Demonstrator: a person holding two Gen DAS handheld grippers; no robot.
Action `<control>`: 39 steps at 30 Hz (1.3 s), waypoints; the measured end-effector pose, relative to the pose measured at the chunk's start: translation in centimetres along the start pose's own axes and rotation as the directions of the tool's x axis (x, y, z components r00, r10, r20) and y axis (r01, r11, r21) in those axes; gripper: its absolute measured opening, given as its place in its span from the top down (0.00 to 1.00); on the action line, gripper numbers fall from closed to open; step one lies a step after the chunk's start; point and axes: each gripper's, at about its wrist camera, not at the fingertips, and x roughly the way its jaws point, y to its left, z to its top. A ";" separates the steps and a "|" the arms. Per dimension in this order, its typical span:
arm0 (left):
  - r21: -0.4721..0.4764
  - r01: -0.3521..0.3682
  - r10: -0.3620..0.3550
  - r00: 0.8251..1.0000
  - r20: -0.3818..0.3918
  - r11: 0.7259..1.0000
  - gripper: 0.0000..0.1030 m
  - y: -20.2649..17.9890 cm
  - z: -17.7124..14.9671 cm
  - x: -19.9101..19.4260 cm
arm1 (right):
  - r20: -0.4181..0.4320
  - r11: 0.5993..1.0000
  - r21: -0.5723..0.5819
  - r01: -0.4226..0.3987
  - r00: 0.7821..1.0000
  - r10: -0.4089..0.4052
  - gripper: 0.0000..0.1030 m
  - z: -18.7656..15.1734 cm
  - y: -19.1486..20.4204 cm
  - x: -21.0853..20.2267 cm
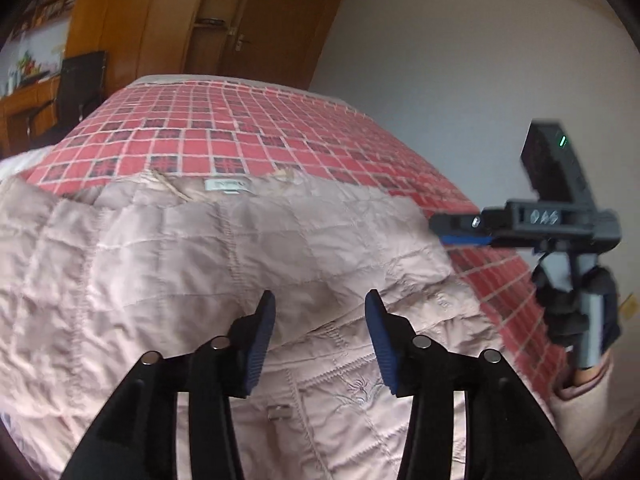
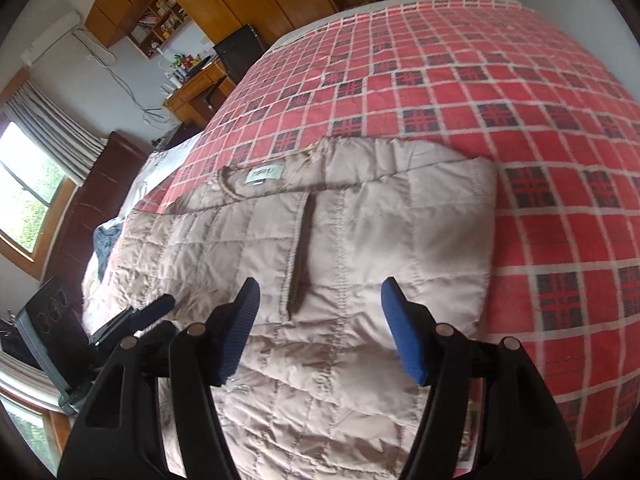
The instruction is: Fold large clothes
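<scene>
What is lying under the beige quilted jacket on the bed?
The quilted jacket lies on a red checked blanket, which shows around its collar end and one side. Anything between the jacket and the blanket is covered, so it cannot be seen.

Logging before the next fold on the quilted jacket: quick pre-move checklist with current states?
1. Left claw open, holding nothing: ok; the fingers stand apart over the fabric.
2. Right claw open, holding nothing: ok.
3. Quilted jacket on the plaid bedspread, collar label facing up: ok.
4. Right side of the jacket already folded in with a straight edge: ok in the right wrist view.
5. Left side laid flat: not ok; the left wrist view shows wrinkles and a raised fold.
6. Jacket's near hem position: cannot tell, hidden behind the claws.
</scene>
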 end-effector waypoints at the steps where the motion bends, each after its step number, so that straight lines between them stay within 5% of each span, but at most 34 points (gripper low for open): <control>1: -0.015 -0.027 0.027 0.999 0.018 1.000 0.52 0.5 0.1 -1.1 | -0.012 1.000 -0.002 -0.010 1.000 0.010 0.39 -0.1 0.2 0.4; 5: -0.071 -0.154 0.161 0.982 0.100 0.985 0.51 3.0 0.5 -5.8 | -0.077 0.999 -0.046 -0.011 0.997 0.007 0.39 -0.7 1.8 3.0; 11: -0.226 -0.322 0.363 0.916 0.170 0.919 0.50 8.9 0.4 -12.7 | -0.160 0.998 -0.047 -0.051 0.986 0.043 0.41 -0.8 2.8 7.0; 13: -0.291 -0.335 0.396 0.899 0.184 0.896 0.50 10.7 0.5 -14.3 | -0.166 0.996 -0.072 -0.054 0.985 0.041 0.49 -0.6 3.4 7.8; 15: -0.341 -0.340 0.418 0.889 0.189 0.876 0.50 12.2 0.4 -15.5 | -0.181 0.994 -0.088 -0.058 0.983 0.042 0.76 -0.4 4.0 8.2; 16: -0.361 -0.340 0.425 0.886 0.188 0.869 0.50 12.8 0.3 -15.9 | -0.192 0.993 -0.081 -0.081 0.979 0.064 0.82 -0.3 4.1 8.0; 20: -0.377 -0.342 0.431 0.884 0.180 0.861 0.50 14.1 0.0 -16.5 | -0.136 0.991 -0.064 -0.116 0.985 0.106 0.85 0.2 3.8 4.5; 26: -0.316 -0.351 0.407 0.904 0.131 0.881 0.50 13.6 -0.1 -13.5 | -0.020 0.999 -0.034 -0.017 1.000 0.017 0.85 0.2 1.4 -1.0; 28: -0.277 -0.378 0.414 0.906 0.084 0.883 0.50 13.1 -0.2 -11.5 | -0.039 0.999 -0.029 0.017 0.999 -0.018 0.87 -0.2 0.7 -0.5; 33: -0.272 -0.491 0.481 0.870 -0.106 0.828 0.48 15.0 -1.6 -6.3 | -0.140 0.996 -0.021 0.082 0.987 -0.084 0.86 -2.1 -0.5 3.5; 39: -0.381 -0.430 0.425 0.899 -0.102 0.818 0.47 16.3 -2.0 -7.4 | -0.113 0.993 -0.058 0.104 0.987 -0.110 0.76 -2.4 -0.2 1.6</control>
